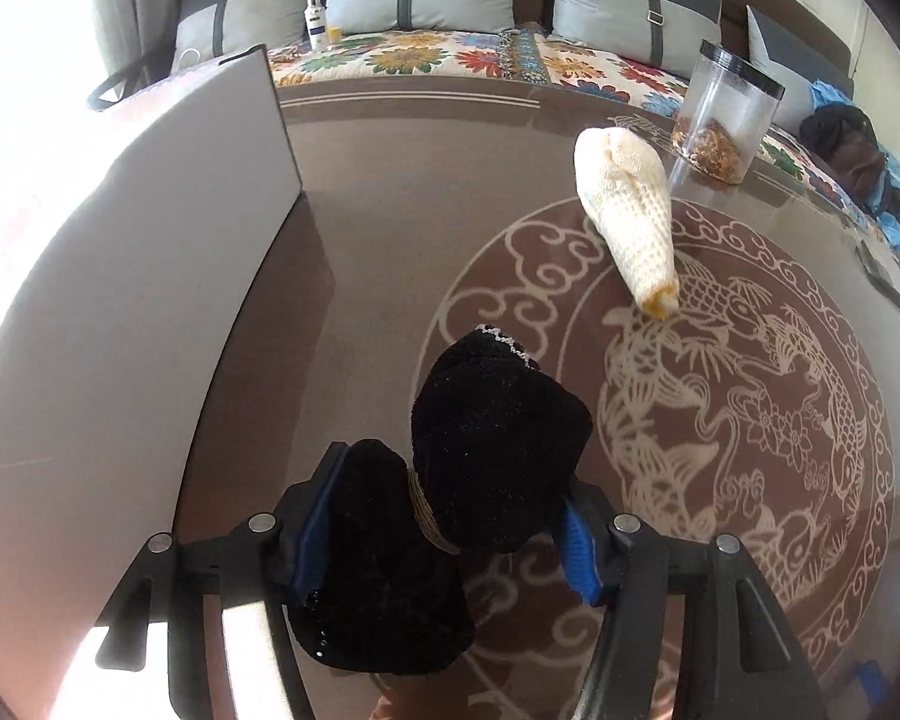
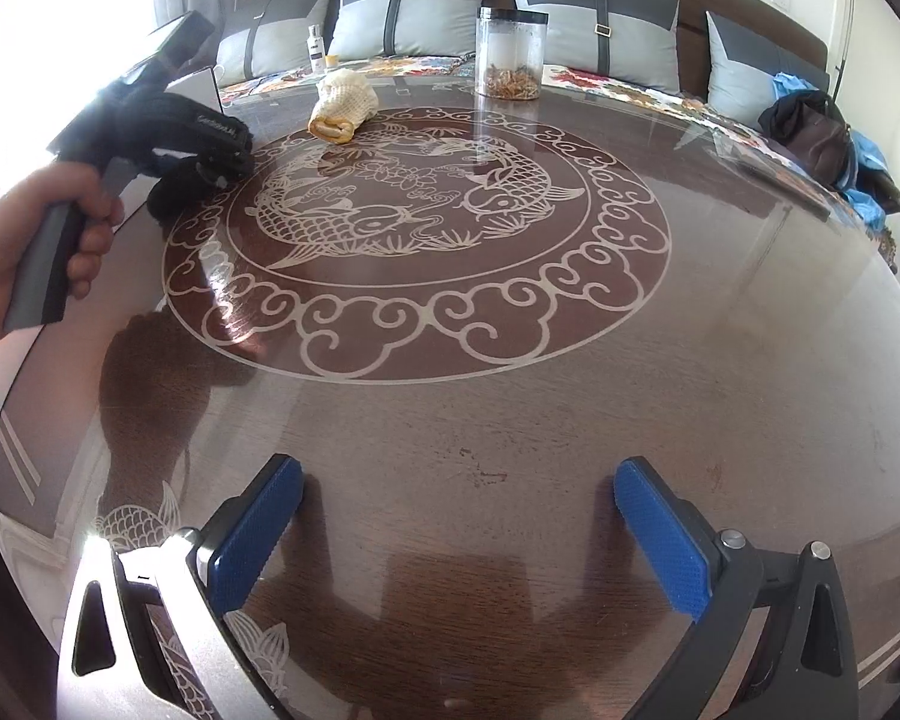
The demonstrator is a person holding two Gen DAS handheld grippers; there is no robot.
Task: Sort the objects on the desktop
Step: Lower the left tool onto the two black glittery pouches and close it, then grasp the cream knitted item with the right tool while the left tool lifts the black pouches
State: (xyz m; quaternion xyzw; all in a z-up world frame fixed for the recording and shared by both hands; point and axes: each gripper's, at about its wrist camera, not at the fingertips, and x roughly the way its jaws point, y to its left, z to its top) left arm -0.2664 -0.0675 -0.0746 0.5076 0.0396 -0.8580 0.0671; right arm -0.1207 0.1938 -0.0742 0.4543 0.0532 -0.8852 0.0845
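A black fuzzy bundle (image 1: pixel 486 438), tied round its middle with a tan cord and trimmed with silvery beads at its far end, lies on the brown fish-patterned table (image 1: pixel 390 240). My left gripper (image 1: pixel 450 480) is shut on it, one blue pad against each side. In the right wrist view a hand (image 2: pixel 36 246) holds that gripper (image 2: pixel 213 171) over the bundle (image 2: pixel 171 195) at the table's left. A cream knitted roll (image 1: pixel 627 210) (image 2: pixel 342 102) lies farther back. My right gripper (image 2: pixel 459 471) hangs open over bare table, nothing between its pads.
A clear jar (image 1: pixel 726 114) (image 2: pixel 510 54) with a black lid stands at the table's far edge. A white panel (image 1: pixel 150 252) stands along the left side. Behind is a sofa with grey cushions, a white bottle (image 1: pixel 315 21) and a dark bag (image 2: pixel 810 126).
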